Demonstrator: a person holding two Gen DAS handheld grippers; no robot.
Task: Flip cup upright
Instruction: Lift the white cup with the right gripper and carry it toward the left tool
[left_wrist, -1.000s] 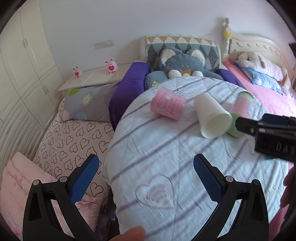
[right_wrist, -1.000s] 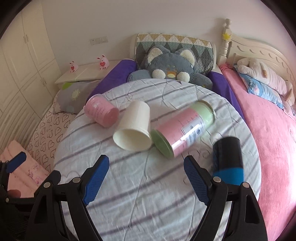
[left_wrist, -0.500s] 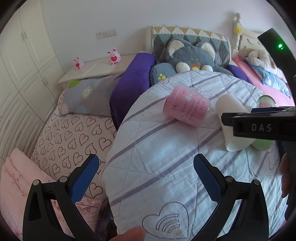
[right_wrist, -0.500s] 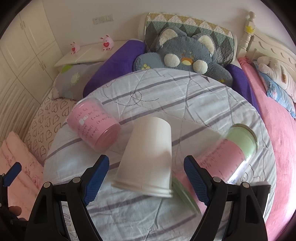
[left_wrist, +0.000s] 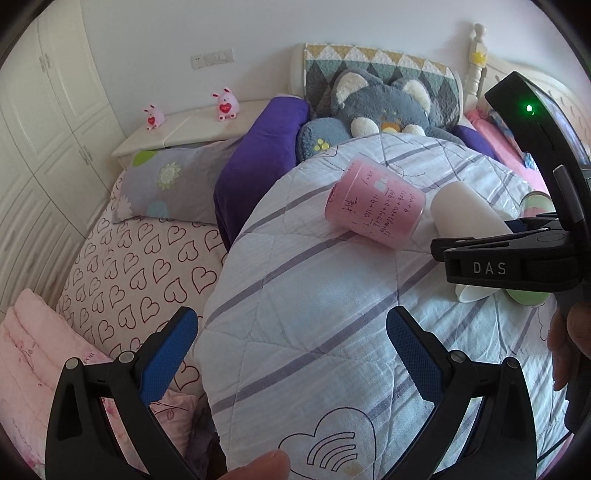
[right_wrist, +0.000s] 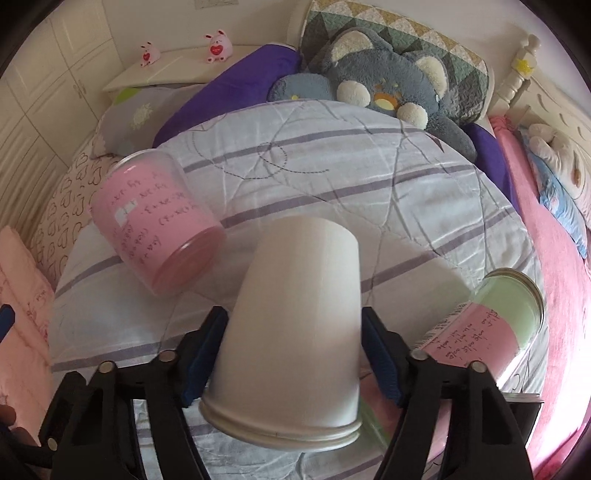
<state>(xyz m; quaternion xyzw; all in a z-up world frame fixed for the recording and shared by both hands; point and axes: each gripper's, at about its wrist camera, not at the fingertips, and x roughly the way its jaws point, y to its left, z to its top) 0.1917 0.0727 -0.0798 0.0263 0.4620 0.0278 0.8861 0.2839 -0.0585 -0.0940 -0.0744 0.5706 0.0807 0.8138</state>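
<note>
A white paper cup (right_wrist: 295, 325) lies on its side on the striped quilt, its open rim toward the right wrist camera. My right gripper (right_wrist: 291, 354) straddles it, a blue pad close to each side; whether the pads press it I cannot tell. In the left wrist view the cup (left_wrist: 465, 218) shows partly behind the right gripper's black body (left_wrist: 517, 262). My left gripper (left_wrist: 291, 354) is open and empty over the quilt's near left part, well short of the cups.
A pink cup (right_wrist: 155, 225) lies on its side left of the white one, also seen in the left wrist view (left_wrist: 375, 205). A pink-and-green can (right_wrist: 491, 332) lies to the right. A grey plush cat (right_wrist: 388, 85), pillows and headboard stand behind.
My right gripper has moved forward over the white cup, which now sits between its fingers, and the fingers have narrowed. My left gripper has drifted slightly left and stays open.
</note>
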